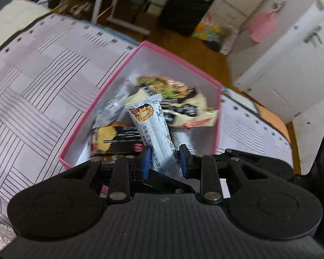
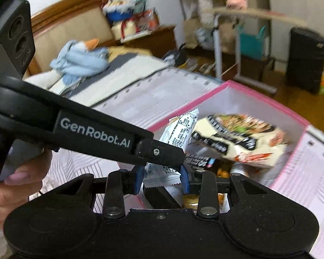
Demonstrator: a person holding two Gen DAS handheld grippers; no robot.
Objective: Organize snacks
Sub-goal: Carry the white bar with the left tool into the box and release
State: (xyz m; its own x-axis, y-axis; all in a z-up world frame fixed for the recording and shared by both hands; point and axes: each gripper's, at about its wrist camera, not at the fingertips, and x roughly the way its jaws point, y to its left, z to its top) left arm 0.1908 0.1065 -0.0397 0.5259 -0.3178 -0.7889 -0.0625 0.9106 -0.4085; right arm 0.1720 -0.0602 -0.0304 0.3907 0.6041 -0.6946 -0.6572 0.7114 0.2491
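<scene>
Snack bar (image 1: 153, 129) clamped in both my tongs, left gripper (image 1: 164, 160) and right gripper (image 2: 162, 178), over pink box (image 1: 172, 52); next, release inside.

Noodle packet (image 1: 175, 99) print motion-blurred; left hand-held gripper (image 2: 162, 151) hides white snack bar (image 2: 179, 129) middle.

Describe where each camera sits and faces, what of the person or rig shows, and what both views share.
Left wrist: on the left gripper, looking down along its jaws into the pink-rimmed box on the striped bedspread; its jaws pinch a white snack bar.
Right wrist: on the right gripper, facing the same box; its own jaws, the left gripper and the hand holding it show.
Shared: box, snack bar, noodle packet, bedspread.
</scene>
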